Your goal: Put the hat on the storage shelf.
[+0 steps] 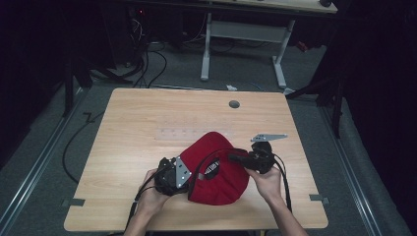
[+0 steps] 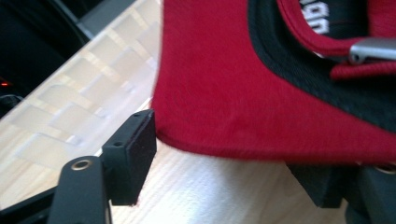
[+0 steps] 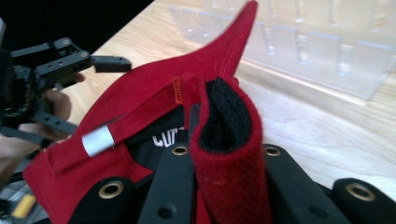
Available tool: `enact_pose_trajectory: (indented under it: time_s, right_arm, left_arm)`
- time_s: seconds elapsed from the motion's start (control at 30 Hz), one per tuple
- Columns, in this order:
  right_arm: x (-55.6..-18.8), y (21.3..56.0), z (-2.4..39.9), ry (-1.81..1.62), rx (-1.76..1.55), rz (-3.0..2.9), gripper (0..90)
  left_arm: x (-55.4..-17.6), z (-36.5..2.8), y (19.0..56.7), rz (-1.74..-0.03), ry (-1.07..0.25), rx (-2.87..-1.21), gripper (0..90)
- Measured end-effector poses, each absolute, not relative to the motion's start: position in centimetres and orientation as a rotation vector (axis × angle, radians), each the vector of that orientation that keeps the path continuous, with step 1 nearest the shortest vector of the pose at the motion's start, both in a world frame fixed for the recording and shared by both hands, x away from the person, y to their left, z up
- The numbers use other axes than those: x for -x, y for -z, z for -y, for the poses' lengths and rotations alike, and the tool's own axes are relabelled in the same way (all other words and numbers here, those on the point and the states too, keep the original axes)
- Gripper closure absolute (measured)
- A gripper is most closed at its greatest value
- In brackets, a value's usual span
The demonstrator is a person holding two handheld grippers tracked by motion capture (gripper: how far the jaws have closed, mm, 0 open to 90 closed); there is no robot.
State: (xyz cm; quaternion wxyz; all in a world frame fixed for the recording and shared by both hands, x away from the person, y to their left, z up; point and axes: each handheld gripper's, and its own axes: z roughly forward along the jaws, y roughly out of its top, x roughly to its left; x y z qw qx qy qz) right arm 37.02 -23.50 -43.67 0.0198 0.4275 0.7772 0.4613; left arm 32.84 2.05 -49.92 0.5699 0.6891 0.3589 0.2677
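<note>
Item: red cap [image 1: 216, 169], lying upside down near the front middle of the wooden tabletop [image 1: 133, 128], its black lining and a white printed label facing up.
Position to my tongs: the cap sits between my two tongs, the left tongs at its left edge, the right tongs at its right edge.
Left tongs [image 1: 183, 173]: jaws standing apart on either side of the cap's brim [image 2: 224, 107]; one pad [image 2: 133, 154] sits just beside the brim's edge, the other is under the brim on the far side. I cannot see either pad pressing the cloth.
Right tongs [image 1: 235, 157]: clamped on a folded piece of the cap's rim [image 3: 229, 154], red cloth outside and black lining inside, pinched upright between the two jaws.
Strap: red back strap with a small metal buckle [image 3: 98, 141], lying across the cap's opening.
Other: clear plastic rack [image 3: 303, 42] on the tabletop beyond the cap; grey round grommet [image 1: 234, 104] near the tabletop's far edge.
</note>
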Motion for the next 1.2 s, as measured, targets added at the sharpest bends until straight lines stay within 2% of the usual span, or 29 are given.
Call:
enact_pose_trajectory:
  time_s: [0.1, 0.2, 0.47, 0.77, 0.93, 1.2]
  right_arm:
    - [-37.0, 43.6, 23.1, -1.413, -1.321, -2.413, 83.3]
    - [-37.2, 43.7, 22.8, -1.435, -1.330, -2.427, 83.3]
    - [-37.1, 43.7, 21.4, -1.433, -1.303, -2.469, 82.9]
    - [-37.0, 43.7, 21.9, -1.495, -1.285, -2.486, 81.2]
    - [-37.3, 43.5, 22.0, -1.509, -1.283, -2.464, 77.8]
    - [-37.4, 43.1, 22.9, -1.533, -1.299, -2.398, 66.5]
  left_arm:
    - [-32.7, -2.1, 49.7, -0.823, -0.628, -1.617, 31.4]
    - [-32.4, -1.9, 49.5, -0.790, -0.618, -1.613, 38.5]
    - [-32.4, -2.0, 49.5, -0.786, -0.601, -1.632, 49.0]
    - [-32.0, -2.8, 48.8, -0.758, -0.503, -1.642, 64.7]
    - [-31.8, -2.9, 48.4, -0.735, -0.476, -1.663, 72.0]
    - [-31.7, -2.9, 47.9, -0.715, -0.491, -1.719, 84.5]
